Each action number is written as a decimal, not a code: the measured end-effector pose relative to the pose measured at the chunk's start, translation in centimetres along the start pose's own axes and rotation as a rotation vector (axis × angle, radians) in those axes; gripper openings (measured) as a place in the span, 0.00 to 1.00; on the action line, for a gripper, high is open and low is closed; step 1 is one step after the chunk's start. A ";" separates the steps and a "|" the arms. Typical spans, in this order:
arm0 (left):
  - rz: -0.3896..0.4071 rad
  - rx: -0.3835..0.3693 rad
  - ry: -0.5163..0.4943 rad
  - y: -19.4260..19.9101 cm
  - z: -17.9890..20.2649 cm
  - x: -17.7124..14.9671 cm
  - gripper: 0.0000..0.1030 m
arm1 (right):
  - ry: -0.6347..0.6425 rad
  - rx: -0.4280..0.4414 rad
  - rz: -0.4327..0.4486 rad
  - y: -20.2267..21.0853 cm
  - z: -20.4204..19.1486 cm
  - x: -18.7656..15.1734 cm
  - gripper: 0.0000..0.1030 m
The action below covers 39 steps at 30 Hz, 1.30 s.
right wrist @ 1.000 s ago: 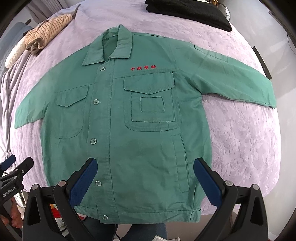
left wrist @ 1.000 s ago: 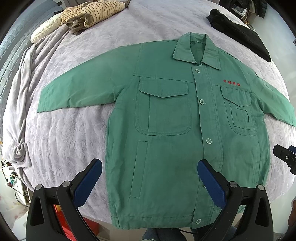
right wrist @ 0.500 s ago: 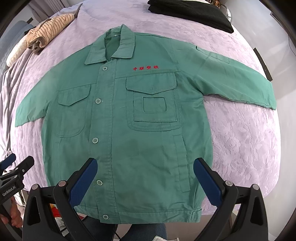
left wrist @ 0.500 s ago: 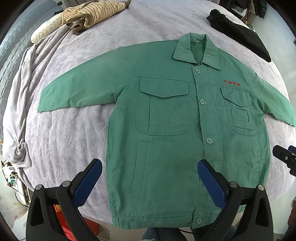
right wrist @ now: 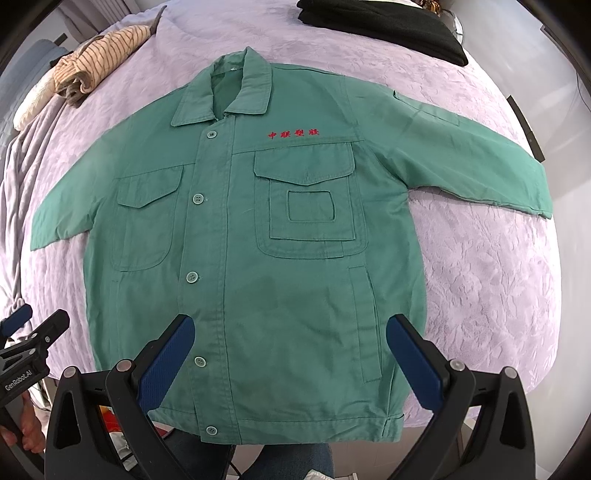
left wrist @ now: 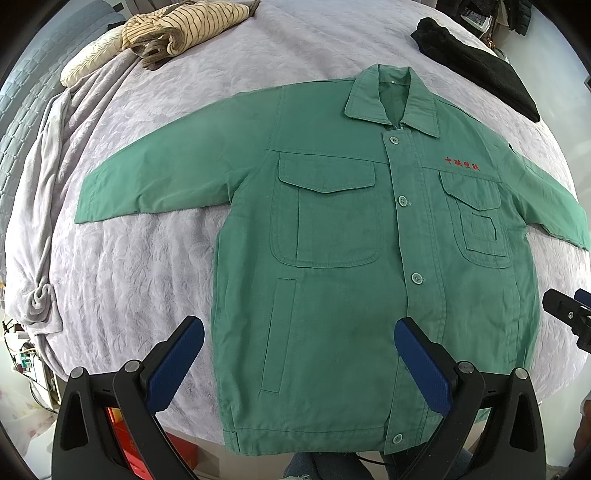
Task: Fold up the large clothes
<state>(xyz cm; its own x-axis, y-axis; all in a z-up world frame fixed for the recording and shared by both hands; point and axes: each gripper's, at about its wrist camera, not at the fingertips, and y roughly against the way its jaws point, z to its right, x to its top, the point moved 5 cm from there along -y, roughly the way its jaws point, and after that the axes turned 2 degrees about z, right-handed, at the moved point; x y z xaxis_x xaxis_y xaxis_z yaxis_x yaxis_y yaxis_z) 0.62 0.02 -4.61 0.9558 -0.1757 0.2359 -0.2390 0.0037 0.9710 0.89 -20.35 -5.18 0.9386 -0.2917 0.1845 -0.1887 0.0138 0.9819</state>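
Observation:
A green work jacket (left wrist: pixel 332 258) lies flat and buttoned on the bed, front up, both sleeves spread out, collar at the far side; it also shows in the right wrist view (right wrist: pixel 258 258). It has red embroidered characters (right wrist: pixel 294 133) on the chest. My left gripper (left wrist: pixel 299 354) is open and empty, above the jacket's lower left part near the hem. My right gripper (right wrist: pixel 290 350) is open and empty above the lower right part. Each gripper shows at the edge of the other's view: the right gripper (left wrist: pixel 569 317), the left gripper (right wrist: pixel 29 332).
The bed has a lilac cover (left wrist: pixel 129 277). A striped beige garment (left wrist: pixel 181 29) lies at the far left, a black folded garment (left wrist: pixel 476 62) at the far right, a grey blanket (left wrist: pixel 40 184) along the left edge. The bed's near edge is just below the hem.
Both views have shifted slightly; the jacket sits a little lower in the right wrist view. The jacket itself has not moved and both grippers stay open.

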 end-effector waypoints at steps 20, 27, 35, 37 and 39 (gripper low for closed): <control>-0.004 -0.002 0.000 0.0 0.0 -0.1 1.00 | 0.003 -0.012 -0.003 -0.1 -0.2 0.1 1.00; -0.010 -0.007 -0.002 -0.1 0.1 -0.3 1.00 | -0.001 -0.004 -0.005 -0.2 -0.5 0.0 1.00; -0.034 -0.042 0.009 -1.6 -0.6 -0.3 1.00 | -0.017 0.010 -0.025 -1.2 -0.1 0.5 1.00; -0.032 -0.066 0.027 -2.1 -1.0 -0.1 1.00 | -0.028 0.007 -0.034 -1.8 -0.1 0.7 1.00; -0.064 -0.115 0.055 -2.7 -1.6 -0.1 1.00 | -0.039 0.013 -0.046 -2.5 -0.1 0.7 1.00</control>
<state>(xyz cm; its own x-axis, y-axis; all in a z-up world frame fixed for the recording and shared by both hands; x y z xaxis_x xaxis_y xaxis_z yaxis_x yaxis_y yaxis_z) 1.49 1.58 -7.22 0.9771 -0.1249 0.1724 -0.1594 0.1074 0.9814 2.04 -20.52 -7.46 0.9345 -0.3286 0.1367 -0.1493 -0.0132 0.9887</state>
